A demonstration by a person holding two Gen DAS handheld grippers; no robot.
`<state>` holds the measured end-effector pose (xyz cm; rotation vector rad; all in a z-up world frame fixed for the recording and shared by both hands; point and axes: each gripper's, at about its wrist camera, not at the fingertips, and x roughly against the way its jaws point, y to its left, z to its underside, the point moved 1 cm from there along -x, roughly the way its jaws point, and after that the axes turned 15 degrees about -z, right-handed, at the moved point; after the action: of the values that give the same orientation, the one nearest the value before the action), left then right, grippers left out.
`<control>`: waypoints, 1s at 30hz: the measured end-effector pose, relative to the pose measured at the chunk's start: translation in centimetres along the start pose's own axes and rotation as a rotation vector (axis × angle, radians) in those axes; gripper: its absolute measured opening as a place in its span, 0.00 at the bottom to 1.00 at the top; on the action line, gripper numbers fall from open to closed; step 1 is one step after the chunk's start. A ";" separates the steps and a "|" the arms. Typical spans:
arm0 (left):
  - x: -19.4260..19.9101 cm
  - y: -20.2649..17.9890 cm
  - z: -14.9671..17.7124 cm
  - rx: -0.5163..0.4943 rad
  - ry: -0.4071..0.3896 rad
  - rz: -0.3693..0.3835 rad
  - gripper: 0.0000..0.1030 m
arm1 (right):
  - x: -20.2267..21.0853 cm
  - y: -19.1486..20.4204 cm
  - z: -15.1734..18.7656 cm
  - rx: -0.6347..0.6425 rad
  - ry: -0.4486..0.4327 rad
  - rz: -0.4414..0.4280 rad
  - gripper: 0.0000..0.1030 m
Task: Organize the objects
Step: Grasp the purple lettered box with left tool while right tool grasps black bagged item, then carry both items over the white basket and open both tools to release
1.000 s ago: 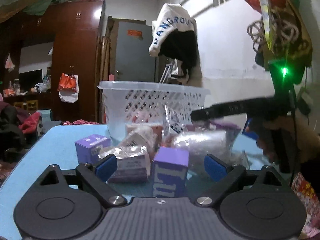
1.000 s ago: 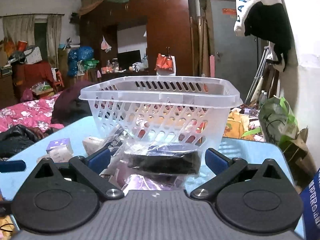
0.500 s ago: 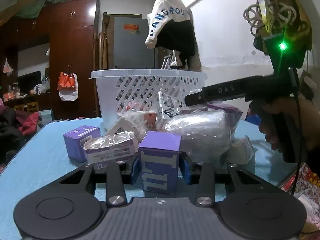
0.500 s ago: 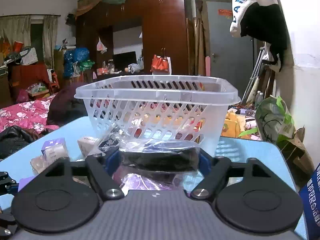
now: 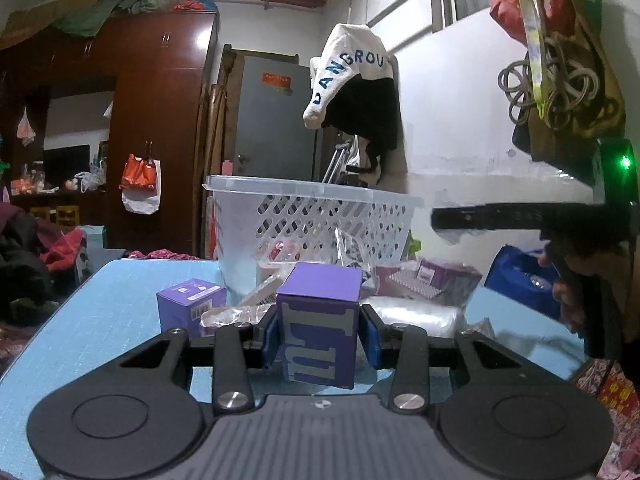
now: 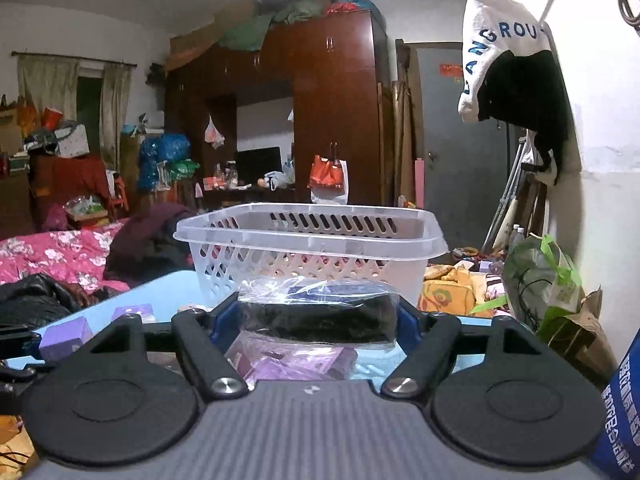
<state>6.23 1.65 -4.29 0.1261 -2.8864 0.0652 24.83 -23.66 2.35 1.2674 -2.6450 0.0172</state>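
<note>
My left gripper (image 5: 319,334) is shut on a purple box (image 5: 318,328) with pale lettering, held just above the blue table (image 5: 92,320). My right gripper (image 6: 318,318) is shut on a clear bag holding something black (image 6: 320,314), lifted in front of the white slotted basket (image 6: 312,248). The basket also shows in the left wrist view (image 5: 316,216), behind a pile of boxes and bags. The right gripper appears there (image 5: 440,220) at the right, raised above the pile.
A second purple box (image 5: 191,304), a wrapped pale box (image 5: 236,314), a clear bag (image 5: 416,316) and a purple packet (image 6: 292,362) lie on the table. A wall stands at the right, with a green bag (image 6: 540,276) below it. A bed (image 6: 52,248) is far left.
Both grippers went from open to shut, the left on the purple box and the right on the clear bag, and both have lifted their loads slightly.
</note>
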 end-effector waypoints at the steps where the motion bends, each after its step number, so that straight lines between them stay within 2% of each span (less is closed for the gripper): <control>1: 0.0 0.1 -0.1 0.003 0.000 0.001 0.43 | 0.2 -0.1 -0.1 -0.002 -0.004 -0.002 0.75; 14: -0.2 1.2 -0.6 0.035 -0.003 -0.029 0.43 | 0.0 -0.2 0.9 -0.023 0.004 -0.001 0.75; 21: -0.3 3.3 -1.2 0.084 0.005 -0.047 0.43 | 0.3 0.4 1.0 -0.015 0.001 -0.003 0.75; 30: -0.5 4.5 -2.3 0.129 -0.010 -0.018 0.42 | 0.5 0.1 0.6 -0.009 -0.008 0.011 0.75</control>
<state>6.82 6.29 -2.34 0.1764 -2.8893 0.2480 24.36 -24.07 1.84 1.2530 -2.6562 0.0020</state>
